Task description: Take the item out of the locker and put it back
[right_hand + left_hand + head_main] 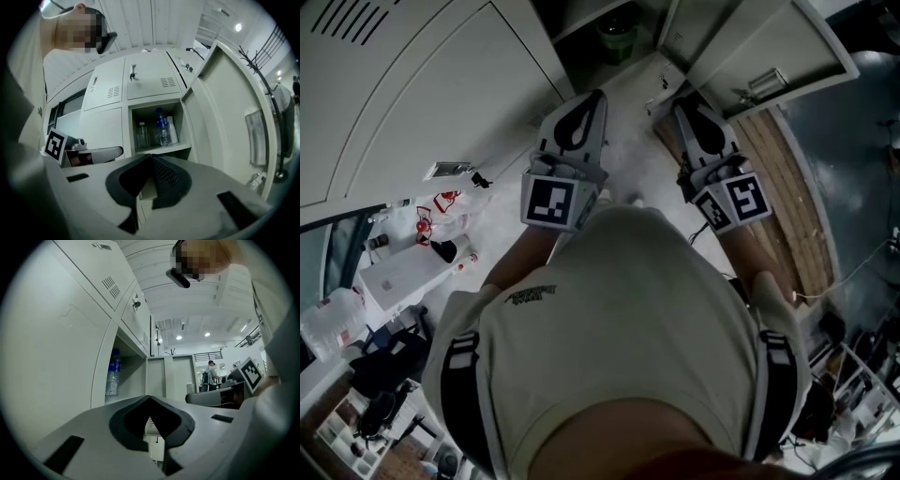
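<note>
Pale, smooth metal lockers [140, 79] with slotted vents fill the wall, and one locker [159, 149] is open with its flat door [225, 117] swung right. On its shelf a blue-labelled bottle [162, 129] stands close between a clear bottle [142, 136] and a white tube [172, 129]. The left gripper [150, 399] and right gripper [151, 157] are both clenched and empty, short of the opening.

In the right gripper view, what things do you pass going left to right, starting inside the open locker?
clear bottle → blue-labelled water bottle → white tube-shaped container → open locker door
</note>
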Motion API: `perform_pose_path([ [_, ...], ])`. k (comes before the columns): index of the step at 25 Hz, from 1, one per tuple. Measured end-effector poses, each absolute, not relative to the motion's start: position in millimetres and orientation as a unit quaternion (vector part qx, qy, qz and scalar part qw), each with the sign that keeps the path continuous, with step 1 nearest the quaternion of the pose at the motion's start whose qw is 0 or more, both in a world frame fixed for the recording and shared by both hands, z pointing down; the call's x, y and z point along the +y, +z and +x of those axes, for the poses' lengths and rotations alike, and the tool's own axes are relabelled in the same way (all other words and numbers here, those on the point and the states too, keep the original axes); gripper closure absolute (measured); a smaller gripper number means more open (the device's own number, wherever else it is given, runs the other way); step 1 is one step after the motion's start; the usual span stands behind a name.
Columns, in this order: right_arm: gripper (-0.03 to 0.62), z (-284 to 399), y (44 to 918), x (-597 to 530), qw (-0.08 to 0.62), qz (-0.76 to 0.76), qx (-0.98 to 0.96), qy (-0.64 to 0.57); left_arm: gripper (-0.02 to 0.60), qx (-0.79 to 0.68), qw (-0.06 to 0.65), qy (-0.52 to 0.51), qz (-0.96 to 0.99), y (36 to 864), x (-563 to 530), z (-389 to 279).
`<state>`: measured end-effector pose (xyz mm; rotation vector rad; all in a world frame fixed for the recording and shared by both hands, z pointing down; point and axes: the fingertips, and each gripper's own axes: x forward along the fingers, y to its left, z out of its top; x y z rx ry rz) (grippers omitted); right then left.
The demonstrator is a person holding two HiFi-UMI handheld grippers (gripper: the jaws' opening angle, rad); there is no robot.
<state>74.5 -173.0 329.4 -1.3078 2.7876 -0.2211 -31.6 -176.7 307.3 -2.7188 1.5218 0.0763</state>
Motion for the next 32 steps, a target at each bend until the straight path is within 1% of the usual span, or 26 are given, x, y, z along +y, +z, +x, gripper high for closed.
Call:
perform_pose_path([
  [7, 0.591, 70.3, 335.7, -164.9, 0.030, -0.418, 0.904, -0.078, 0.567, 0.485, -0.001, 0.014, -0.875, 321.1, -168.5, -28.8],
  [13, 0.593, 67.9, 335.9, -162.3, 0.016, -0.416, 0.906, -0.068, 0.566, 0.487, 0.001, 0.008, -0.873, 325.0, -169.2, -29.3],
  [32, 0.593, 71.2, 327.6, -146.2, 0.012, -0.403, 0.914, -0.053, 0.566, 0.470, 0.006, -0.003, -0.883, 325.7, -164.2, -9.9],
])
